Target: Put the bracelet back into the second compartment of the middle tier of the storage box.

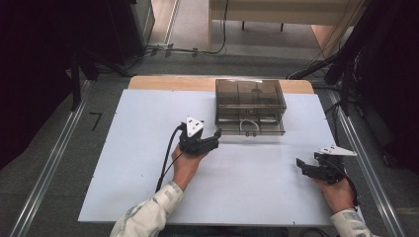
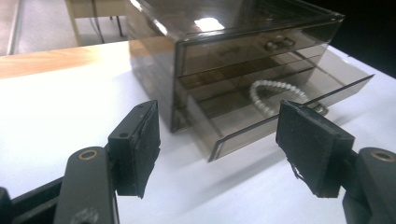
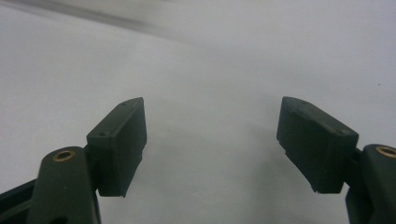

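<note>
A smoky transparent drawer box (image 1: 250, 100) (image 2: 233, 51) stands at the far middle of the white table. Its bottom drawer (image 1: 252, 128) (image 2: 275, 105) is pulled out, and a white bead bracelet (image 1: 249, 125) (image 2: 268, 95) lies inside. The upper drawer is closed, with a small knob (image 2: 279, 43). My left gripper (image 1: 213, 137) (image 2: 219, 149) is open, just in front and to the left of the pulled-out drawer, jaws empty. My right gripper (image 1: 302, 165) (image 3: 210, 144) is open near the table's right front, over bare white surface.
The white table top (image 1: 148, 163) has a wooden strip (image 1: 168, 83) along its far edge. Metal rails (image 1: 54, 163) run on the floor at both sides. Dark curtains and cables (image 1: 197, 49) lie beyond the table.
</note>
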